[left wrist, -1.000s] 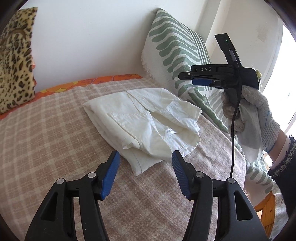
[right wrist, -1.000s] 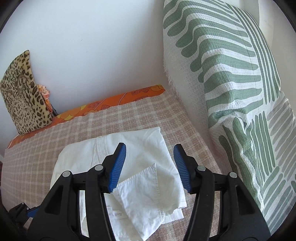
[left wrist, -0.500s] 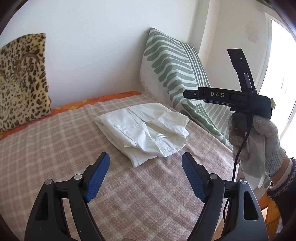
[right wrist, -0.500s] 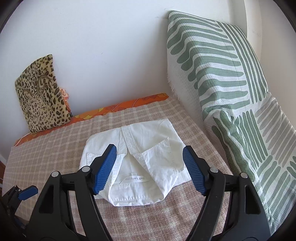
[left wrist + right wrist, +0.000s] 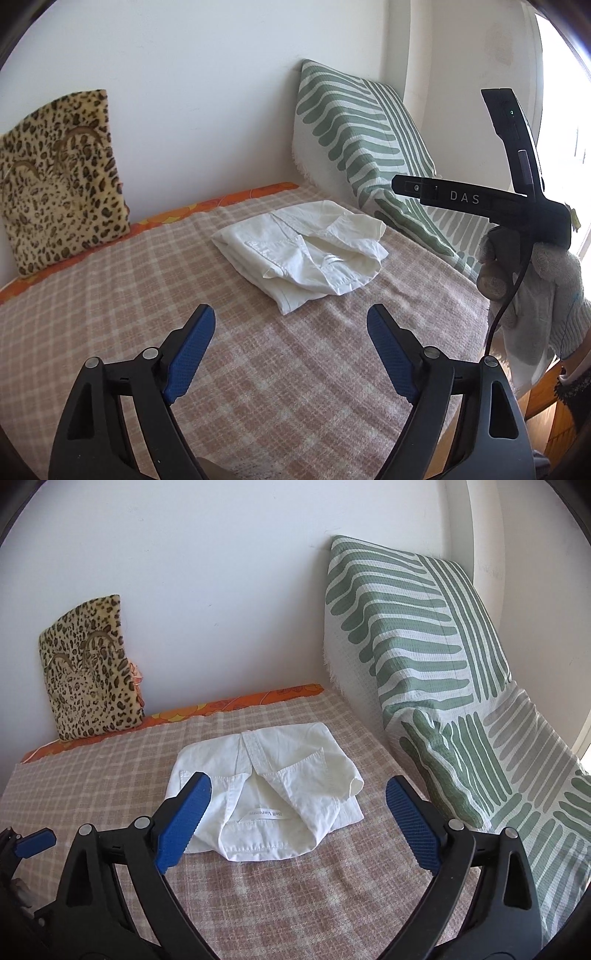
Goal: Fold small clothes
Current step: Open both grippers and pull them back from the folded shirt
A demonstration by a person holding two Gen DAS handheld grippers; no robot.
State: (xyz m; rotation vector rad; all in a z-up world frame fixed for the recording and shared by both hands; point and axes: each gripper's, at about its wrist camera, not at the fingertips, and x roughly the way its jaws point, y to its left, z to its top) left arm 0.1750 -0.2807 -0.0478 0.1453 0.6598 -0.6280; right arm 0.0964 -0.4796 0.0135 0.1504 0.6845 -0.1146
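- A leopard-print cushion [image 5: 59, 181] leans upright against the white wall [image 5: 192, 81] at the far left of the bed.
- An orange patterned sheet [image 5: 221, 201] shows as a strip along the wall, under the pink-and-cream checked blanket [image 5: 110, 295] that covers the bed.
- The left gripper [image 5: 288, 354] hangs above bare blanket, near the white shirt but clear of it. Its blue pads [image 5: 190, 354] stand wide apart and the jaws are opening, with nothing between them.
- The white shirt [image 5: 303, 251] lies folded into a compact bundle in the middle of the blanket, collar and label side up, one short sleeve sticking out toward the green cushion.
- The right gripper [image 5: 299, 827] is above the near edge of the shirt, not touching it. Its jaws are opening wide; the shirt shows in the gap between the pads but nothing is gripped.
- A green-and-white striped cushion [image 5: 424, 657] leans against the wall at the right, its lower end draped along the bed edge just beside the shirt.
- In the left wrist view, a gloved hand [image 5: 535, 288] holds the right gripper's handle at the far right, a black cable [image 5: 506, 310] hanging down from it.
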